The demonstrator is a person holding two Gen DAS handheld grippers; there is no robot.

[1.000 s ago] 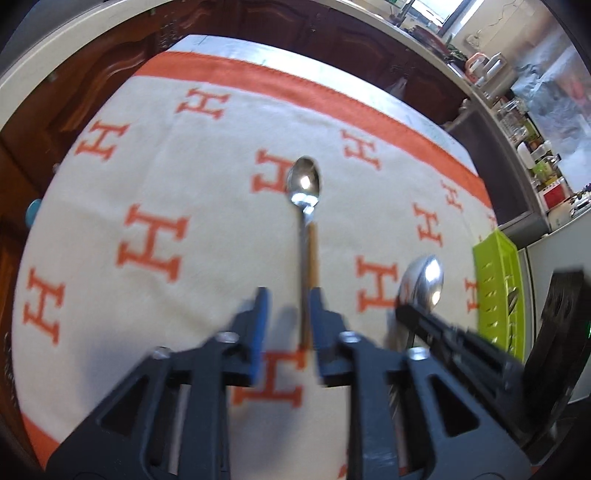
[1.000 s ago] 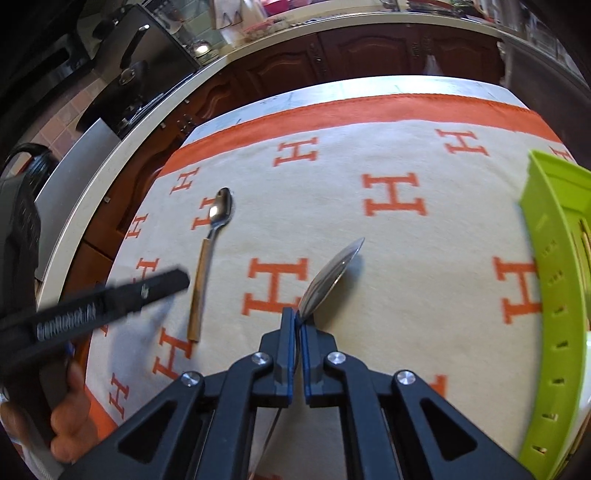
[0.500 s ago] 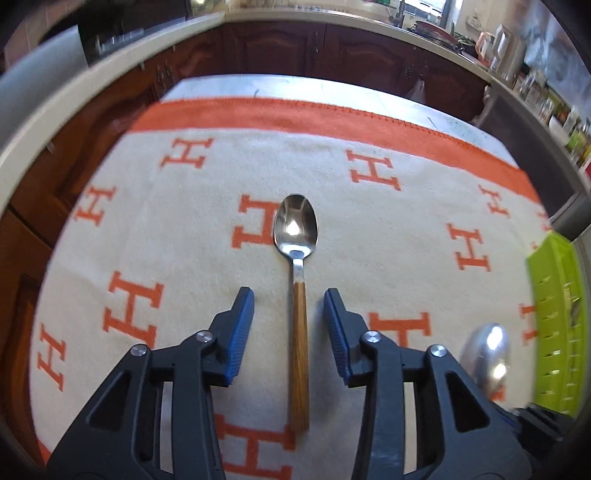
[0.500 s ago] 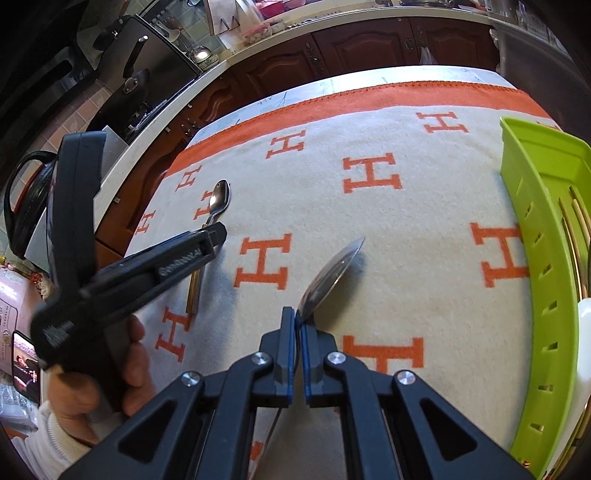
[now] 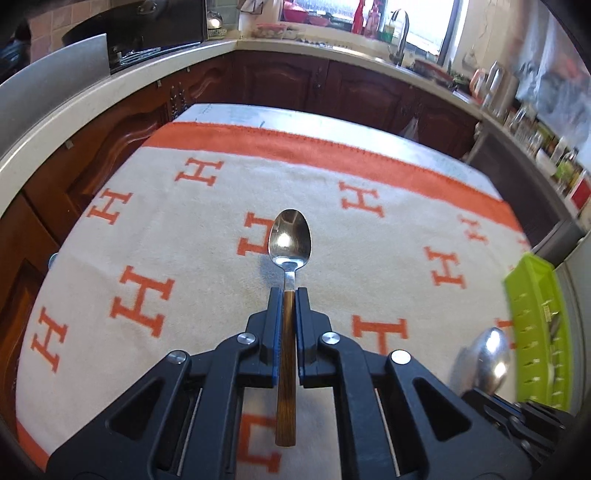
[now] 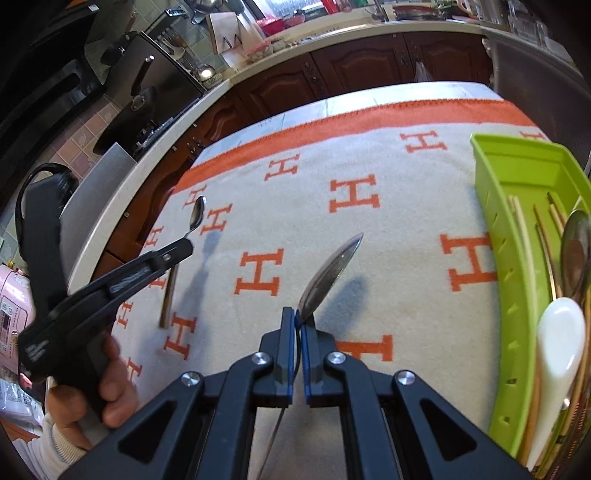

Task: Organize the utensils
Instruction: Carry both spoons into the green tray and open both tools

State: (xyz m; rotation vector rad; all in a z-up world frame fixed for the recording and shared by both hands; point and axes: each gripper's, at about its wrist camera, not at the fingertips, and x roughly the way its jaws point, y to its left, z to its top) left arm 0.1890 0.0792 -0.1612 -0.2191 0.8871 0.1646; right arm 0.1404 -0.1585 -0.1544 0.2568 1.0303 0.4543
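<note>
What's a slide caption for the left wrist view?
Left gripper shut on wooden-handled spoon above the H-patterned cloth.

You are working in a home kitchen. A pale countertop (image 5: pixel 122 92) curves around the room above dark carved wooden cabinet doors (image 5: pixel 284 85). A tap (image 5: pixel 400 26) stands by the bright window (image 5: pixel 424 22) at the back, with bottles and jars crowding a shelf (image 5: pixel 554 147) to one side. A stove with pans (image 6: pixel 144 103) sits along the other wall. Your bench carries a cream blanket (image 5: pixel 207 258) with orange H marks and a green utensil tray (image 6: pixel 517 192).
</note>
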